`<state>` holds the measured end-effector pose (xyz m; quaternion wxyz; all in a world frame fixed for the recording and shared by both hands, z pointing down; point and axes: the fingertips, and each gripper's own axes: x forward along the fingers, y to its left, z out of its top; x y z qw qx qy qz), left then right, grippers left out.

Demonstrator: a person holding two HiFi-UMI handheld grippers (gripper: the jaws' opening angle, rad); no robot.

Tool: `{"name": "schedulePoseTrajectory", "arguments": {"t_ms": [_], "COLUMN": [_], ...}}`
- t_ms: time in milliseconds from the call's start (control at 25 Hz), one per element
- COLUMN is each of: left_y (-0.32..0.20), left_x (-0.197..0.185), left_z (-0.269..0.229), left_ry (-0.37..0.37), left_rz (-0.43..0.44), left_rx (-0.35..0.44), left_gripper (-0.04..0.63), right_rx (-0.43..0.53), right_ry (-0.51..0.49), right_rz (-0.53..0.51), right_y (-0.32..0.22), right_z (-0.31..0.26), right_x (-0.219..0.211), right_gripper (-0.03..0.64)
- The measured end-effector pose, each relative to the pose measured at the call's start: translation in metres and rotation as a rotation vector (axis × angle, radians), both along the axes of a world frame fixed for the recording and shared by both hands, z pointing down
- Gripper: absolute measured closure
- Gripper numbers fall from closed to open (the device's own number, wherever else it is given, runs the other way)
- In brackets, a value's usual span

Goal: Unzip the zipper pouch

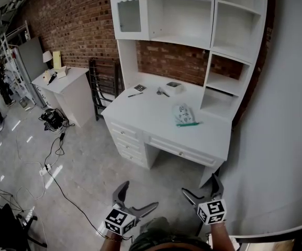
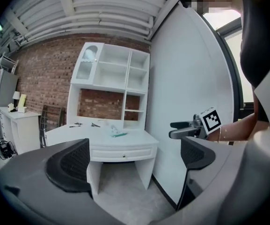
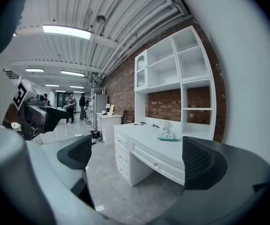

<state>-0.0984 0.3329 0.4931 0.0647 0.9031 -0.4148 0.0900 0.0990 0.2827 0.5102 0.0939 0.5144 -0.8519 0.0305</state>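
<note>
The zipper pouch (image 1: 184, 114), pale and patterned with a green zip edge, lies on the right part of the white desk (image 1: 151, 114), far ahead of me. It also shows small in the left gripper view, pouch (image 2: 116, 132), and in the right gripper view, pouch (image 3: 166, 134). My left gripper (image 1: 138, 195) and right gripper (image 1: 200, 186) hang low at the bottom of the head view, well short of the desk. Both are open with nothing between the jaws; the left gripper (image 2: 134, 159) and right gripper (image 3: 138, 156) frame only floor and desk.
A hutch of white shelves (image 1: 192, 14) stands on the desk, with a pen (image 1: 135, 94) and a small box (image 1: 174, 87) at its back. A curved white wall (image 1: 287, 140) stands close on my right. A small cabinet (image 1: 67, 88) and floor cables (image 1: 51, 156) lie left.
</note>
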Motion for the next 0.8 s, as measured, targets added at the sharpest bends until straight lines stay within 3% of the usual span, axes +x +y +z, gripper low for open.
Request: {"name": "schedulePoseTrajectory", "arguments": {"t_ms": [200, 440, 800], "left_y": [0.009, -0.01, -0.055], "left_x": [0.003, -0.008, -0.009], "left_z": [0.011, 0.001, 0.005], "left_ry": [-0.107, -0.069, -0.006], "left_rz": [0.073, 0.061, 0.046], "left_rx": [-0.001, 0.021, 0.004], "left_gripper": [0.028, 0.028, 0.028], "right_rx": [0.004, 0.0, 0.013], "right_ry": [0.051, -0.002, 0.026], "right_rz": [0.002, 0.035, 0.05], "right_y": [-0.001, -0.019, -0.057], "right_z": [0.004, 0.003, -0.001], "right_x": [-0.006, -0.002, -0.001], "right_gripper": [0.046, 0.046, 0.049]}}
